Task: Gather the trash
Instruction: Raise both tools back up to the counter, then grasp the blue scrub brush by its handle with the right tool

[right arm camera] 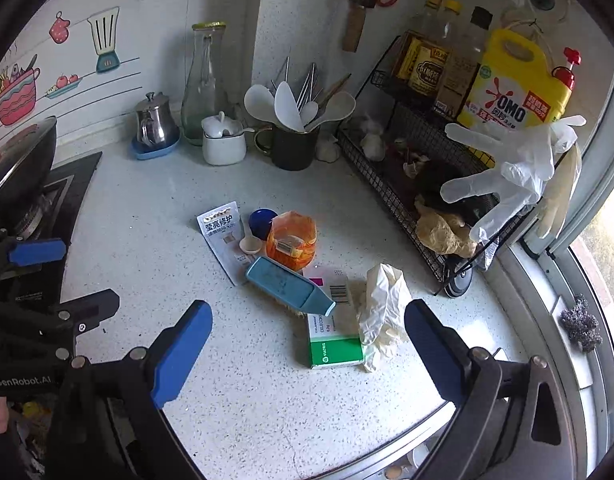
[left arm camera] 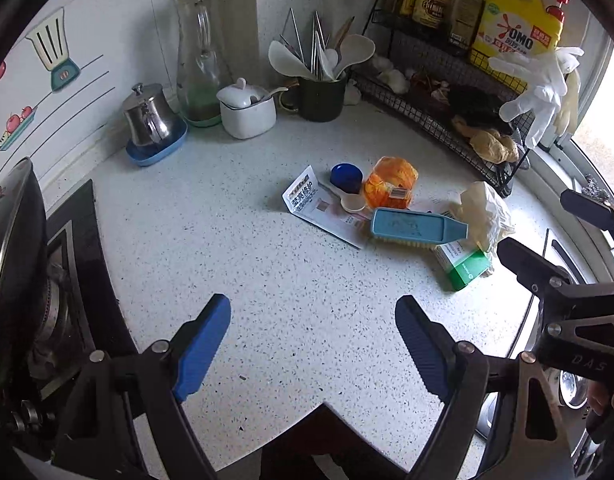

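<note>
Hovering above the tabletop (left arm camera: 267,280), both the left hand-held gripper (left arm camera: 313,344) and the right hand-held gripper (right arm camera: 307,354) stand released, empty; trash, apparently wrappers, box (right arm camera: 335,340) and glove (right arm camera: 383,304), lies ahead.

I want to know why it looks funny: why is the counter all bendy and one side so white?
Left wrist view: the fisheye lens curves the counter and blackens the corners; daylight at the right edge washes out. Right wrist view: the same curving, with glare beyond the window frame; the yellow detergent bottle stays sharp.
</note>
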Action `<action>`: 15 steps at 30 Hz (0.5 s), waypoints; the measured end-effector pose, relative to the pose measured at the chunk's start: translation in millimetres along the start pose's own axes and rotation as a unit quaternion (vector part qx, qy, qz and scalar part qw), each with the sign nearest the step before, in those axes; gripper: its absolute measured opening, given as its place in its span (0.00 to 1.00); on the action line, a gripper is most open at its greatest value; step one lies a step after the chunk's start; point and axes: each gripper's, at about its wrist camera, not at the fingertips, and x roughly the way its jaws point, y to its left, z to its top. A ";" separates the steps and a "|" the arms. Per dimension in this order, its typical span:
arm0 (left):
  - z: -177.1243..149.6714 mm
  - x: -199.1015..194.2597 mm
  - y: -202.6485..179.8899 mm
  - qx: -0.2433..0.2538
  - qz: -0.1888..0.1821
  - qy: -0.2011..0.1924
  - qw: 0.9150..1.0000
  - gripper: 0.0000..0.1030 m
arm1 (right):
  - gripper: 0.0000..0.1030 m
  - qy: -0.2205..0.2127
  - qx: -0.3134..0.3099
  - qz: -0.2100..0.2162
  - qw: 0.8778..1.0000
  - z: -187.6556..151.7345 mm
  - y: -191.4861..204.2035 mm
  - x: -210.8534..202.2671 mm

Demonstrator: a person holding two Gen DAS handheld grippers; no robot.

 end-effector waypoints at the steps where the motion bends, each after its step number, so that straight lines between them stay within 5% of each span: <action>1: 3.4 7.8 2.7 -0.001 0.002 0.007 1.000 0.81 | 0.94 0.006 -0.003 0.001 1.000 2.1 0.7 6.3; 15: 27.9 115.1 31.2 0.002 -0.031 0.068 0.997 0.81 | 0.94 0.123 -0.060 0.020 0.990 26.3 17.0 124.5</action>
